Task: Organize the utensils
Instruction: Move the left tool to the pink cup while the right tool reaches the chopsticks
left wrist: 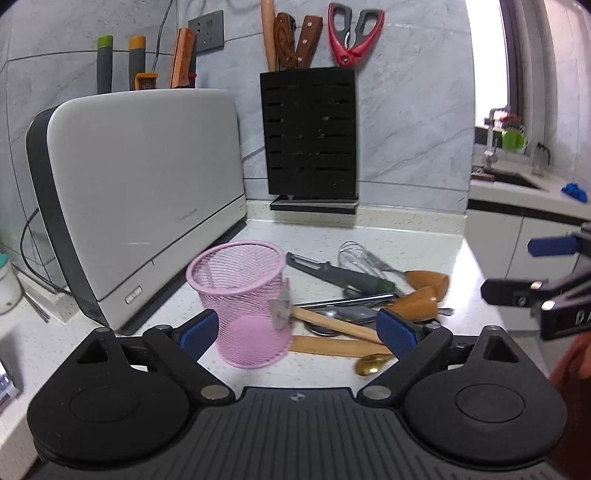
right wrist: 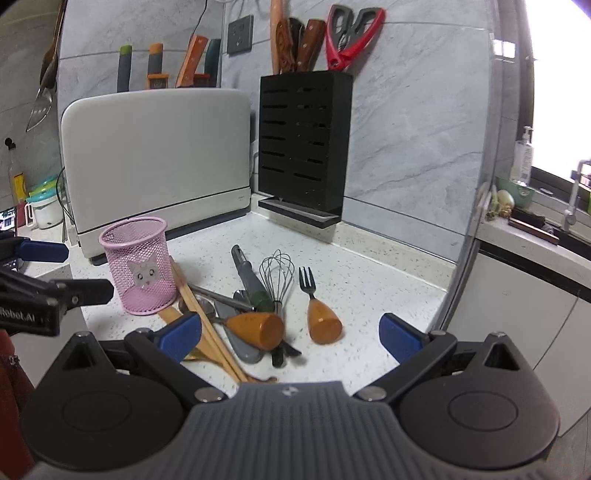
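A pink mesh cup [left wrist: 247, 302] [right wrist: 140, 269] stands upright and empty on the white counter. Beside it lies a pile of utensils: wooden chopsticks [right wrist: 207, 325], a wire whisk [right wrist: 277, 277] [left wrist: 365, 258], a grey-green peeler [right wrist: 251, 280] [left wrist: 340, 275], a fork with a wooden handle [right wrist: 317, 310], a second wooden-handled utensil [right wrist: 255, 328], metal spoons [left wrist: 347, 314] and a gold spoon [left wrist: 373, 363]. My left gripper [left wrist: 299, 332] is open, close in front of the cup. My right gripper [right wrist: 291, 332] is open, over the near end of the pile. Both hold nothing.
A white appliance [right wrist: 155, 155] stands behind the cup. A black knife holder [right wrist: 303, 147] with knives and red scissors [right wrist: 351, 33] stands against the tiled wall. The counter edge [right wrist: 443, 299] drops off at the right. A sink area [right wrist: 546, 221] lies far right.
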`<state>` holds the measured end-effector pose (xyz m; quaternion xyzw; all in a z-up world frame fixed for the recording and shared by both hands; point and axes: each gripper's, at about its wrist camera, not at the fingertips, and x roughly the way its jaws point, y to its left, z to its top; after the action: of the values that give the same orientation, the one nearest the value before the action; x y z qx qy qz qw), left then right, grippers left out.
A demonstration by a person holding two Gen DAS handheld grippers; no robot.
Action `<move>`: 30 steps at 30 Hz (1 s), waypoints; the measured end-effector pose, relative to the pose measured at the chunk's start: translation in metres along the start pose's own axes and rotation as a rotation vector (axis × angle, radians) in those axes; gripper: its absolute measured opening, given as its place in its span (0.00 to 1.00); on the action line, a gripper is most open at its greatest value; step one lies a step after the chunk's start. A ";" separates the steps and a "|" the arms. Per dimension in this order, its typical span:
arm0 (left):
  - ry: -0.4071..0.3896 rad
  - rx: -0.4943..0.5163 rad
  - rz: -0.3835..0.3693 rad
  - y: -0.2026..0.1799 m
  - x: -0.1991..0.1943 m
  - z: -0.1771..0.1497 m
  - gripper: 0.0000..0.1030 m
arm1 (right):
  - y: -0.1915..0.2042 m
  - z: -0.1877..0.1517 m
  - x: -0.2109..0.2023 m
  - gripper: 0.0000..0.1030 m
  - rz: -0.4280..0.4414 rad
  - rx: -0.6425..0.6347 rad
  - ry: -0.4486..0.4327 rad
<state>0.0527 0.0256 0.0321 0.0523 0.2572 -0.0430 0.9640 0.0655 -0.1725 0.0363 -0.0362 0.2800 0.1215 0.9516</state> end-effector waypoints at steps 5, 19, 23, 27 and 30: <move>0.036 0.013 -0.028 0.009 0.013 0.009 1.00 | 0.005 0.024 0.024 0.97 0.038 -0.060 0.055; 0.053 0.034 -0.037 0.036 0.045 0.024 1.00 | 0.023 0.070 0.097 0.97 0.142 -0.147 0.202; 0.063 0.119 -0.025 0.037 0.050 0.033 1.00 | 0.028 0.083 0.113 0.97 0.147 -0.147 0.225; 0.078 0.082 -0.048 0.045 0.060 0.035 1.00 | 0.029 0.090 0.121 0.97 0.139 -0.148 0.195; 0.092 0.039 -0.055 0.052 0.070 0.030 1.00 | 0.027 0.090 0.125 0.96 0.156 -0.126 0.192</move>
<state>0.1339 0.0691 0.0268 0.0661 0.3017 -0.0720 0.9484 0.2080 -0.1075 0.0445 -0.0853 0.3634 0.2087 0.9040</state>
